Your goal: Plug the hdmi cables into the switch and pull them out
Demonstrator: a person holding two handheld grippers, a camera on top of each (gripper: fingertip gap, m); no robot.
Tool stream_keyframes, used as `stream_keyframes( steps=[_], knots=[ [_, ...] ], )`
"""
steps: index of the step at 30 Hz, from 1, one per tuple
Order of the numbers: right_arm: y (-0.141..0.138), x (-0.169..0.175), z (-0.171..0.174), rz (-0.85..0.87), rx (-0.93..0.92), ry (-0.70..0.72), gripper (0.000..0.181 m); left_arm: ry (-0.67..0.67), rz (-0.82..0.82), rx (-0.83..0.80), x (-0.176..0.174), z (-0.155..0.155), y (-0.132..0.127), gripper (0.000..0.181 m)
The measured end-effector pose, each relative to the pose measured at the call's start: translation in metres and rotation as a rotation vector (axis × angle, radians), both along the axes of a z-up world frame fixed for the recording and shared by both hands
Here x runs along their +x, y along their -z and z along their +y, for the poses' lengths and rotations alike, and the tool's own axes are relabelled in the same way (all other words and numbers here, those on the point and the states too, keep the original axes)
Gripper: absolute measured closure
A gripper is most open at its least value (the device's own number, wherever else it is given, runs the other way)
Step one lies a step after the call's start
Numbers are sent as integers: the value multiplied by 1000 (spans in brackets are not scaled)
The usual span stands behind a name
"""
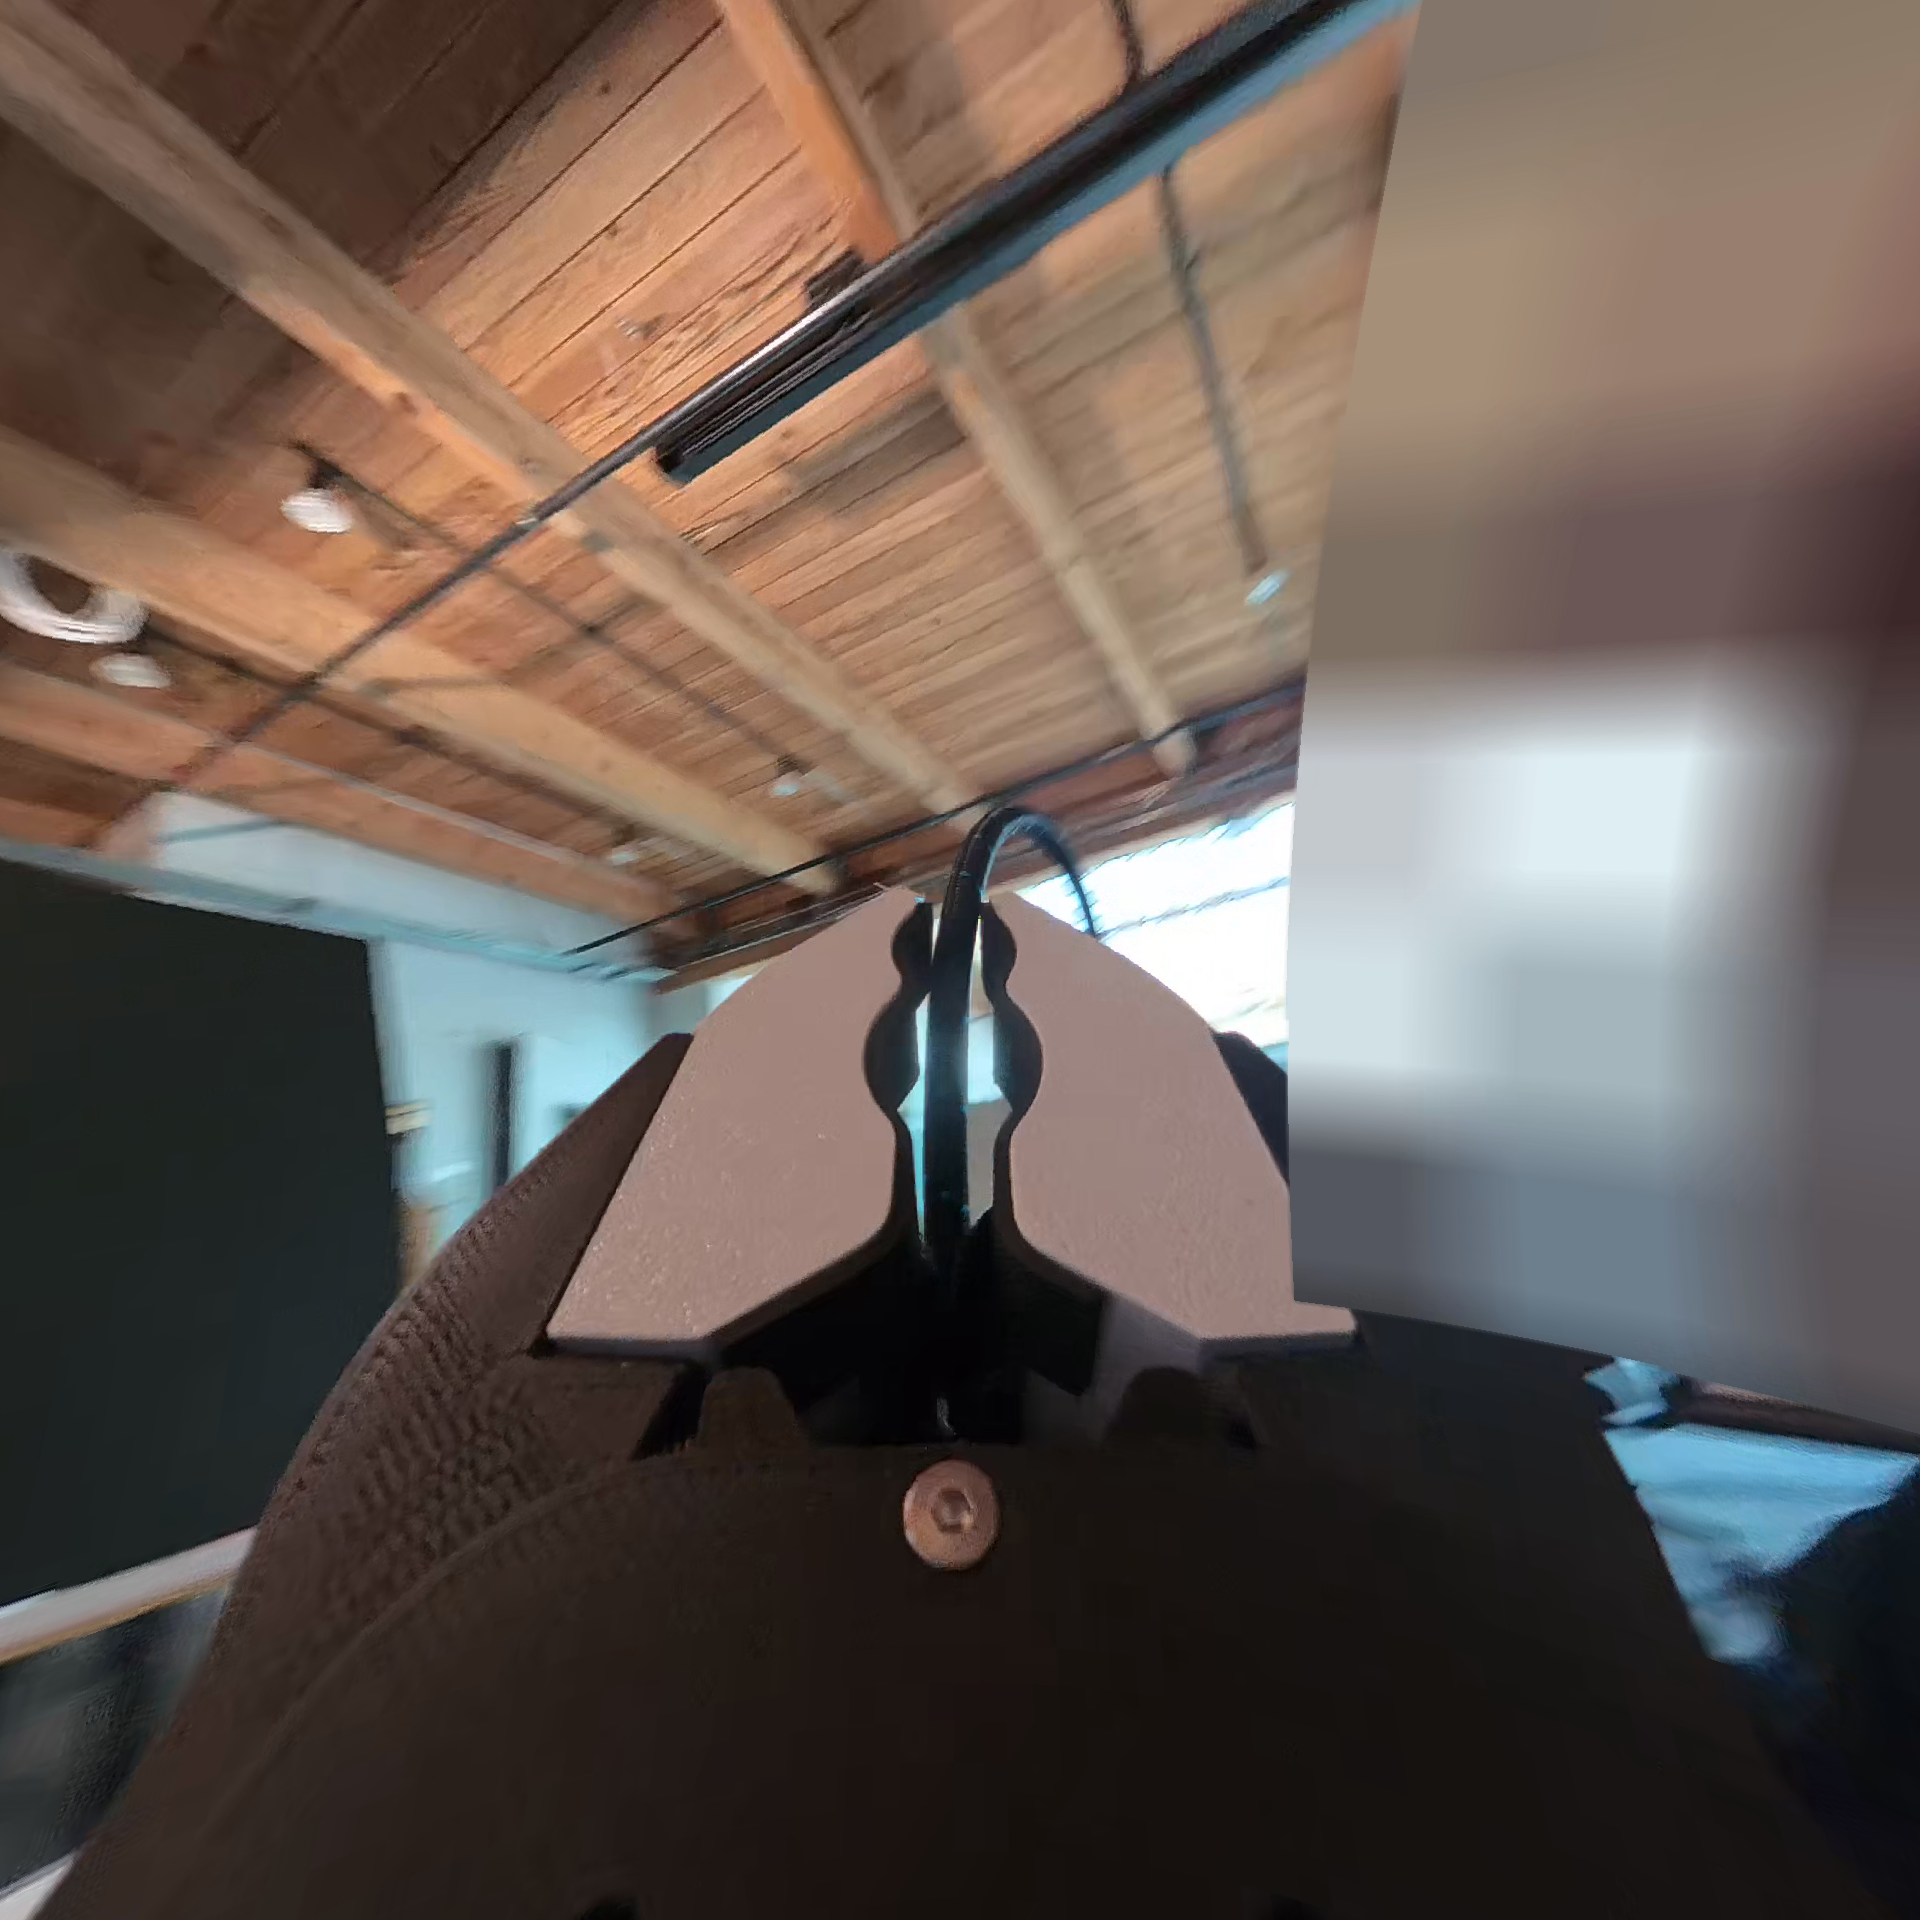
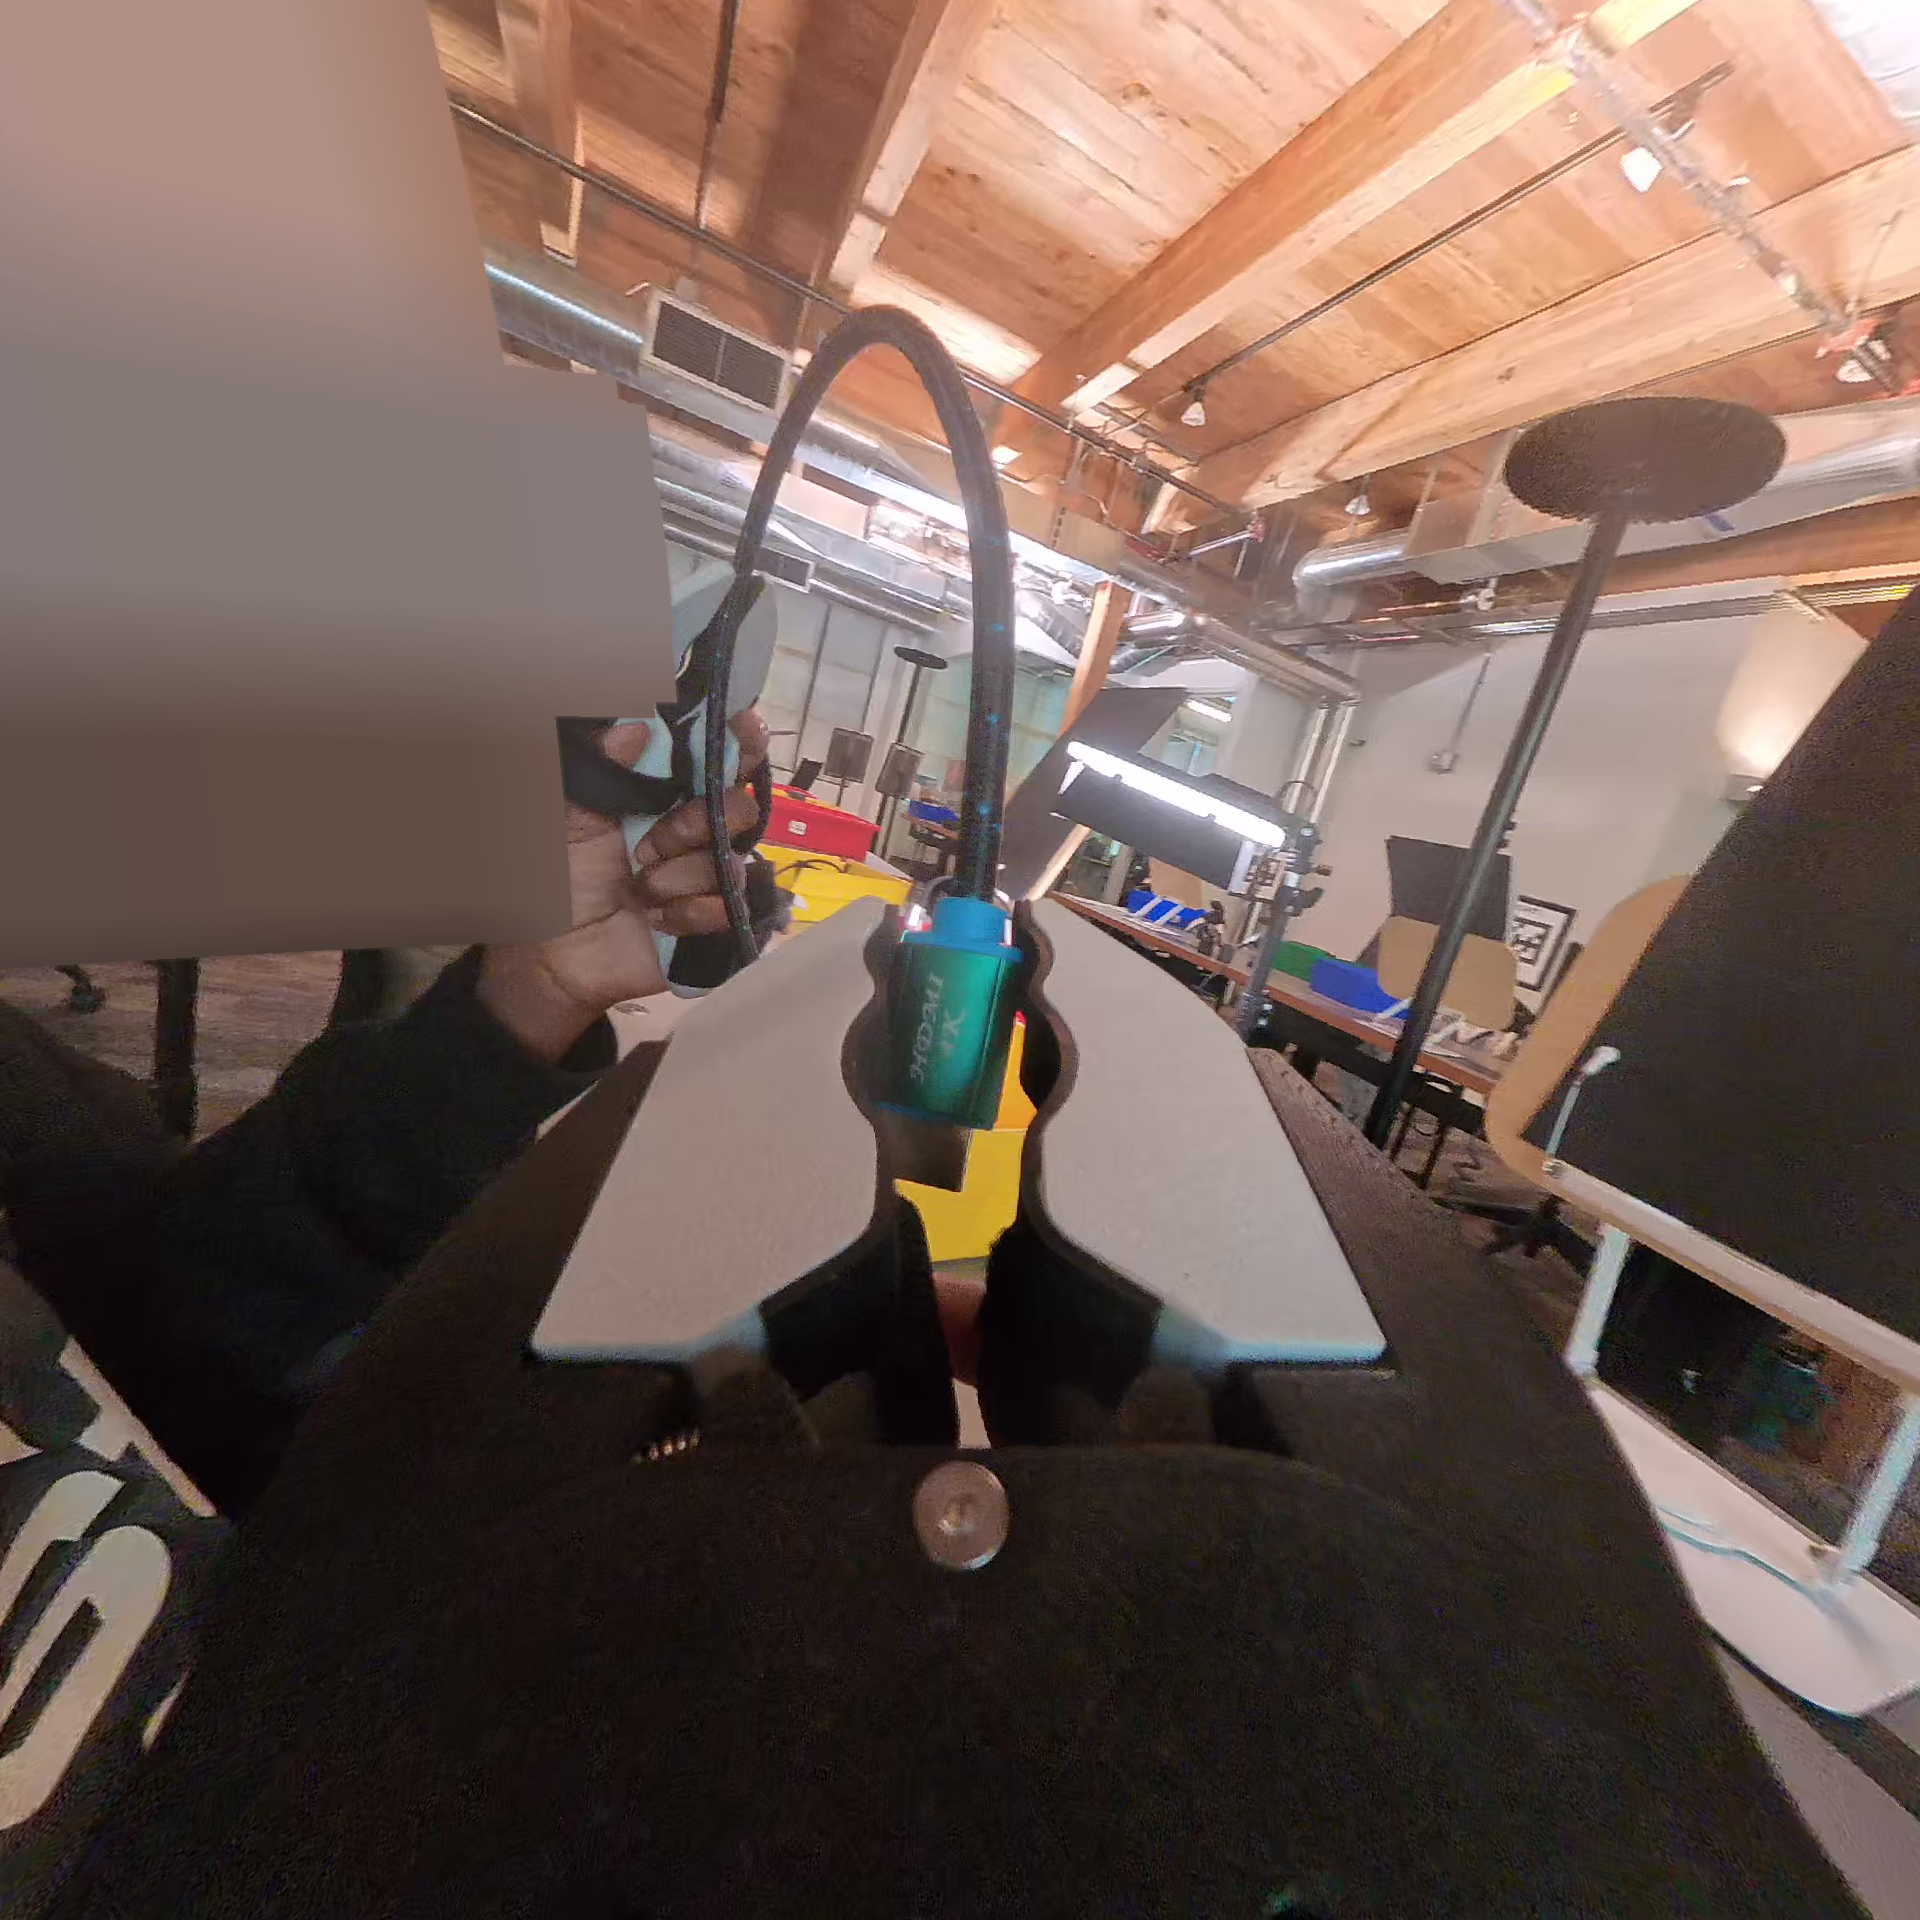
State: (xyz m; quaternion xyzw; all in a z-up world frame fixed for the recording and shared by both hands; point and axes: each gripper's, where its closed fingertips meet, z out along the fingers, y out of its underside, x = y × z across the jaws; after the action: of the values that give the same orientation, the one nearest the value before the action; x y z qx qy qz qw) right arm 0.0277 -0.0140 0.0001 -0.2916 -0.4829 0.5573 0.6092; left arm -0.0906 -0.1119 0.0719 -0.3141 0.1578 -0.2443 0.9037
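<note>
Cable work sits somewhere in the middle, as far as I can judge, because both my tools are raised toward the wooden ceiling (image 2: pixel 1195 208) and the switch shows in neither view. My right tongs (image 2: pixel 951 1023) pinch the teal-green plug (image 2: pixel 951 1029) of an hdmi cable, metal tip pointing back toward my camera and hanging free, seated in no port. From the plug the black braided cable (image 2: pixel 831 436) loops up and over to my left, down to where my other hand (image 2: pixel 634 894) grips its tool. My left tongs (image 1: pixel 951 1029) are nearly pressed together on a thin black cable (image 1: pixel 951 1039) running up between the fingers and arching over their tips; I judge it to be the same cord, though I cannot be sure.

Whether this plug has just come out of the switch or has yet to go in, I cannot tell. What remains is at least bringing both tools down to the counter, finding the switch and lining the tip up with a port. Any second cable is out of sight.
</note>
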Motion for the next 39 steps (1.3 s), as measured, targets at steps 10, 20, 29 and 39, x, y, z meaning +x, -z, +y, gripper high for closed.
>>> stream_keyframes(
  steps=[10, 20, 29, 39],
  knots=[
    [6, -4, 23, -3, 294, 369, 162, -518, 136, -97, -27, 21, 8, 162],
    [13, -16, -4, 4, 722, 605, 161, 82, 407, -577, 81, 69, 86, 151],
    [33, -25, -11, -114, 677, 476, 161, 165, 355, -573, 116, 91, 100, 153],
    [29, -15, 0, -80, 836, 642, 154, 339, 146, -622, 105, 99, 89, 176]
  ],
)
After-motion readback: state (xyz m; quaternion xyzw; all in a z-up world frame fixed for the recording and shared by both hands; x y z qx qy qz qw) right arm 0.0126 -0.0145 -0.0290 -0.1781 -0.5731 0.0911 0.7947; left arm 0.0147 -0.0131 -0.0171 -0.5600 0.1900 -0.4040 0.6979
